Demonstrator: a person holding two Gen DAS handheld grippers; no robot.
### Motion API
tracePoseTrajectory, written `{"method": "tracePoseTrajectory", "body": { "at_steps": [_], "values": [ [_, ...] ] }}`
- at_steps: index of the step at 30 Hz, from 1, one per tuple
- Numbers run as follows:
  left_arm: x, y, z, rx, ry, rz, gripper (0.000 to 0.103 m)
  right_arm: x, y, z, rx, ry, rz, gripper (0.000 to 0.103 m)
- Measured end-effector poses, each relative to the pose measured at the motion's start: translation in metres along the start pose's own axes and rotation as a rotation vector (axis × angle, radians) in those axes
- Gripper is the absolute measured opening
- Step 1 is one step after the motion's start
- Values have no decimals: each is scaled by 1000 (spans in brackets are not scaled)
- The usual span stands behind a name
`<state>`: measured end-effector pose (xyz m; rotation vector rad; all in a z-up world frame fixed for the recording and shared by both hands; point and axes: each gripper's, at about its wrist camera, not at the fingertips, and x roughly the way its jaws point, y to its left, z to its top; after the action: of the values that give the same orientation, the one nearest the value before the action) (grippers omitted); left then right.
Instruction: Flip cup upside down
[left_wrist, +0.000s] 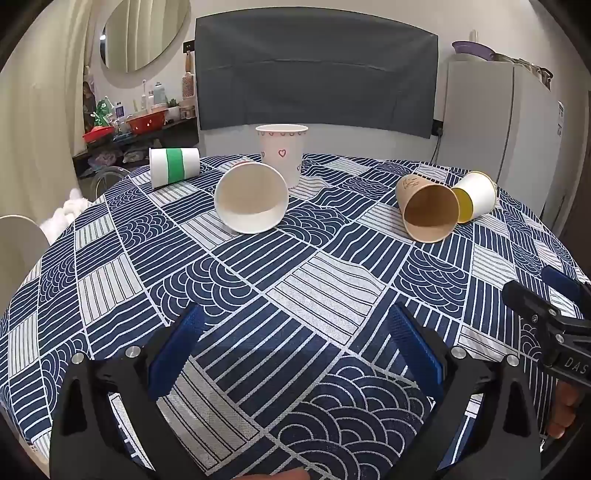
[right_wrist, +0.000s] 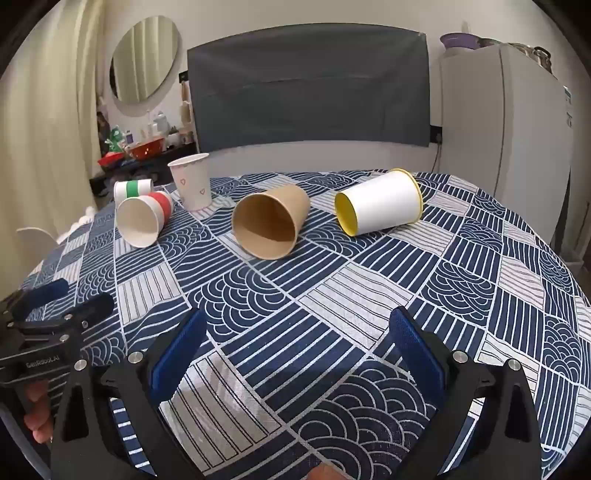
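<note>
Cups (right_wrist: 271, 227) lie toppled by the table's (right_wrist: 369, 295) far edge, so both grippers (left_wrist: 295, 354) (right_wrist: 295, 354) wait at the near edge, fingers wide apart, holding nothing.

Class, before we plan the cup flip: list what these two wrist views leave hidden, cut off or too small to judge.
- Heart cup: lower left hidden behind the red-banded cup, left wrist view.
- Green-banded cup: partly hidden behind the red-banded cup, right wrist view.
- Writing on the brown cup: too small to read.
- Right gripper: cut off by the left wrist view's edge.
</note>
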<state>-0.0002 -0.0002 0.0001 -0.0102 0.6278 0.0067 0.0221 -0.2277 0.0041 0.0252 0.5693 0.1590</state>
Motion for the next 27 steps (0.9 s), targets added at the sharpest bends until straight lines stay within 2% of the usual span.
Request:
{"method": "tracePoseTrajectory", "body": {
  "at_steps": [27],
  "values": [
    [0, 0, 0, 1, -5, 1, 97, 0, 1, 0, -2, 6, 1, 95]
  ]
}}
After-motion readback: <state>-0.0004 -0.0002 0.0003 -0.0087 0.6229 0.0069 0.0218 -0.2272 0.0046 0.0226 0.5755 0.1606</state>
